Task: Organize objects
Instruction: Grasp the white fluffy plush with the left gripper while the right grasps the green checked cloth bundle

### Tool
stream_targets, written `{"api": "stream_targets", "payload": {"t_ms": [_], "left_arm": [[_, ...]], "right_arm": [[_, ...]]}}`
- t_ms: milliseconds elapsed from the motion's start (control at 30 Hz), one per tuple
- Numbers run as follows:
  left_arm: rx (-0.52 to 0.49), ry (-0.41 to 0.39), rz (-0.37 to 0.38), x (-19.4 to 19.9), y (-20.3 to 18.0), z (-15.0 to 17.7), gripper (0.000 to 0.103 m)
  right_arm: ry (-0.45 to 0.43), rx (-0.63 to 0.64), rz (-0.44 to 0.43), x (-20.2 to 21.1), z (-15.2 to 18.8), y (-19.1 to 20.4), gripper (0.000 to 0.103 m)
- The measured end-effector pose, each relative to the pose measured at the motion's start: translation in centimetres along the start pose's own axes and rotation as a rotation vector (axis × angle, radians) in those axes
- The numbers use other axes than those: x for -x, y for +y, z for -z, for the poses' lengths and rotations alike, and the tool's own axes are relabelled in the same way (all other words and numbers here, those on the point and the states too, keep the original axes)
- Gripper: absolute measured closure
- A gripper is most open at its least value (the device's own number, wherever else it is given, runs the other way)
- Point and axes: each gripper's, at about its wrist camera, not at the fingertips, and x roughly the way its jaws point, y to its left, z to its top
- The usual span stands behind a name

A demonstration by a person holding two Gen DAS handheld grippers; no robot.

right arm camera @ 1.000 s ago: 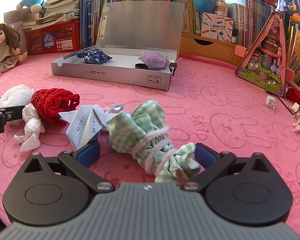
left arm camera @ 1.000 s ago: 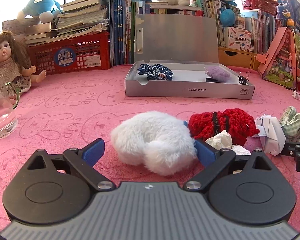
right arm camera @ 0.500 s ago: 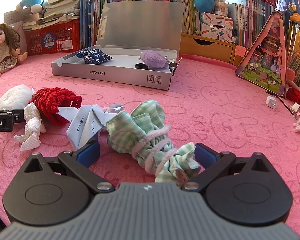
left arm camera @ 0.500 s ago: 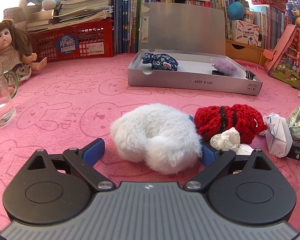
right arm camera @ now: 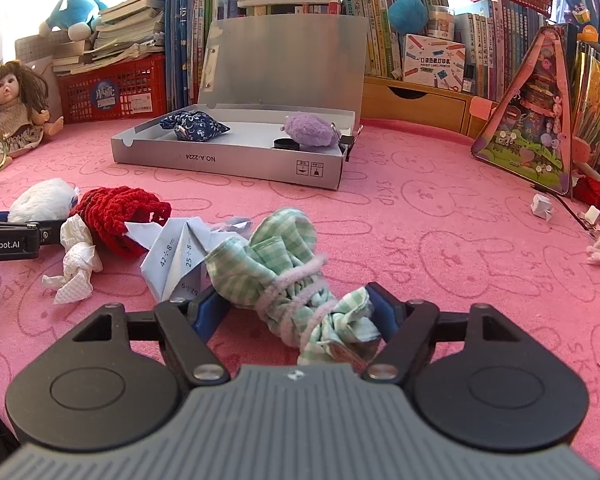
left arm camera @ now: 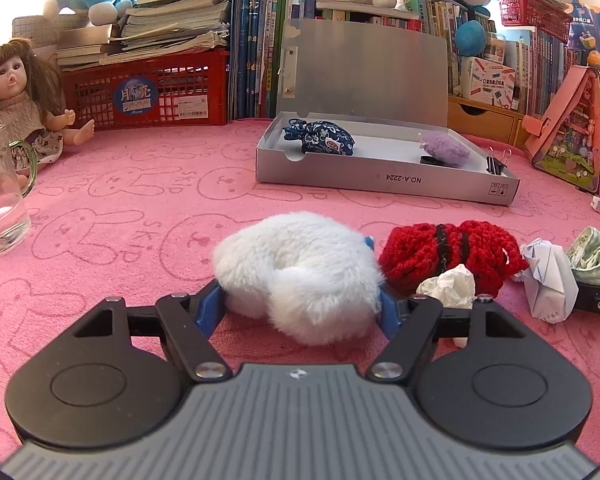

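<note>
**Double pick-up in progress: both tongs closing on soft items**

We read the tabletop [left arm camera: 112, 216], covered in pink rabbit-print cloth, as the work area. At its far side, centre, sits the open grey file box [left arm camera: 384, 178] with its lid standing up; it already holds a blue patterned pouch [left arm camera: 320, 142] at its left and a purple fluffy piece [left arm camera: 446, 148] at its right. We take this box to be the destination for the loose items.

The near row holds what remains. At left, the white fluffy scrunchie [left arm camera: 300, 276] lies between the blue pads of the left tongs [left arm camera: 300, 306]. The jaws are closing, partway in; both pads appear to sit against the fur, though how firmly we cannot tell. To its right lie the red knitted scrunchie [left arm camera: 448, 256], a crumpled white tissue [left arm camera: 448, 286] and a folded paper [left arm camera: 550, 284].

Furthest right, the green checked scrunchie [right arm camera: 284, 268], wound with pink cord, lies between the pads of the right tongs [right arm camera: 296, 308], which are also closing; the cloth fills the gap and looks pinched.

Step in hand, in our judgement: securing both grasps. The next move calls for finishing the squeeze, lifting clear of the neighbouring paper and tissue, then carrying far to the box's open middle.
</note>
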Motion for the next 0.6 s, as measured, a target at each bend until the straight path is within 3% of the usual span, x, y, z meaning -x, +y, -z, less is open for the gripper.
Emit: {"api": "stream_targets", "payload": {"t_ms": [100, 267, 433, 600], "left_arm": [[0.0, -0.004, -0.002, 0.0, -0.1, 0.1, 0.026], [0.018, -0.014, 0.001, 0.2, 0.1, 0.1, 0.027], [0.025, -0.02, -0.002, 0.3, 0.2, 0.2, 0.027], [0.071, -0.037, 0.021, 0.5, 0.8, 0.3, 0.027]], "right_arm": [[0.013, -0.065, 0.008, 0.3, -0.4, -0.9, 0.043], [0.001, -0.083, 0.106, 0.8, -1.7, -0.8, 0.061], [-0.021, -0.143, 0.137, 1.4, -3.8, -0.8, 0.063], [-0.046, -0.187, 0.09, 1.6, -5.7, -0.1, 0.063]]}}
